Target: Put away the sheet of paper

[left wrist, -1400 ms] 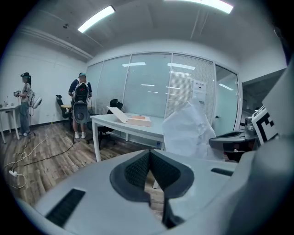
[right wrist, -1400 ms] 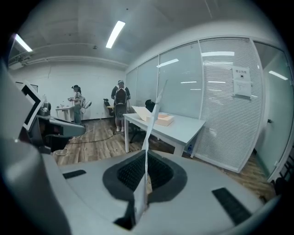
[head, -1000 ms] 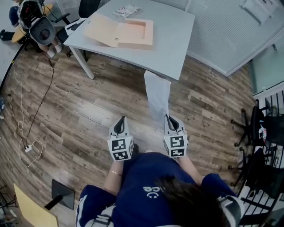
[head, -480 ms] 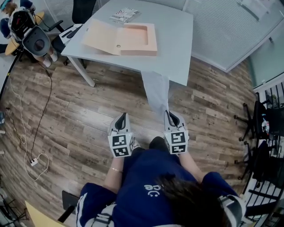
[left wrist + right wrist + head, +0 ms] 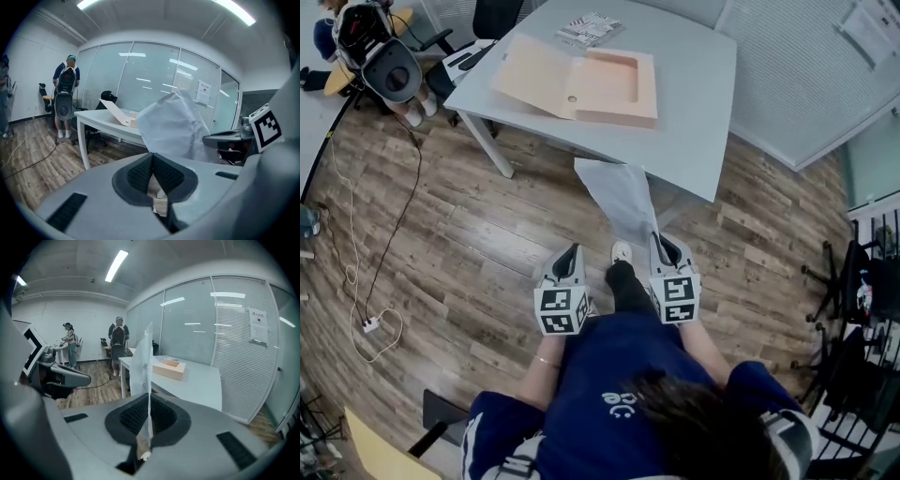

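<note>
The left gripper (image 5: 571,251) and the right gripper (image 5: 662,240) were held side by side, a little apart, ahead of the torso. Both pointed forward and tilted somewhat down, marker cubes on top. The left jaws met with nothing between them. The right jaws were clamped on the near edge of the sheet (image 5: 623,192), which stretched ahead of their tips. Both forearms ran back close to the body.

Folder box (image 5: 598,82) on table (image 5: 703,108), sheet of paper (image 5: 621,194) in front, packet (image 5: 589,28) behind it.
</note>
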The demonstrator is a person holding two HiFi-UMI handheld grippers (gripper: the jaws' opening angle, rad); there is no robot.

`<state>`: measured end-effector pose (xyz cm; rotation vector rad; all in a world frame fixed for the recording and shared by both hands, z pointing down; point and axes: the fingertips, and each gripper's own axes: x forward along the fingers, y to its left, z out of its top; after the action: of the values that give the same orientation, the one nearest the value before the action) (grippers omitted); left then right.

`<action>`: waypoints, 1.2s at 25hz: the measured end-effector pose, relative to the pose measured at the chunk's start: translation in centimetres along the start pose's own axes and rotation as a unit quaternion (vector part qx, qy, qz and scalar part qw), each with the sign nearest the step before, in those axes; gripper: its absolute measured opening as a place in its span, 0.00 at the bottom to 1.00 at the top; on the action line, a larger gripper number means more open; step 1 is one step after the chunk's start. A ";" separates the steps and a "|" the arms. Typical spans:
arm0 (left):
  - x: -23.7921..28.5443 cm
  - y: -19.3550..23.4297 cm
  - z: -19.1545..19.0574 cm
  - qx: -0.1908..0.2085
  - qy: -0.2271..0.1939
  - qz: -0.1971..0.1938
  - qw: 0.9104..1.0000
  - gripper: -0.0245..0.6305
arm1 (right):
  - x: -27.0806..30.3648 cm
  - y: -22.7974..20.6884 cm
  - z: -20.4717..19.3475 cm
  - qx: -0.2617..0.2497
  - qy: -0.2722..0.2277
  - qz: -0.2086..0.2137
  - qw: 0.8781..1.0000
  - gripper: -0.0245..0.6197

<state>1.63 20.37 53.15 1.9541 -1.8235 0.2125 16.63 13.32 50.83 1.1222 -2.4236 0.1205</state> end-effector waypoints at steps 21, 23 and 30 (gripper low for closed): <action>17.3 4.8 11.6 -0.011 -0.021 0.111 0.994 0.04 | 17.6 -8.0 10.3 -0.018 -0.042 0.144 0.989 0.05; 18.6 4.6 12.3 -0.008 -0.022 0.113 0.993 0.04 | 18.7 -8.9 11.3 -0.019 -0.048 0.151 0.987 0.05; 21.7 4.2 13.7 0.002 -0.020 0.112 0.994 0.04 | 21.3 -12.1 12.0 0.027 -0.034 0.146 0.988 0.05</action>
<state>-2.71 -5.19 50.91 1.7658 -2.0687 0.2496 9.18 -12.78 48.28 0.7984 -2.6467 0.2447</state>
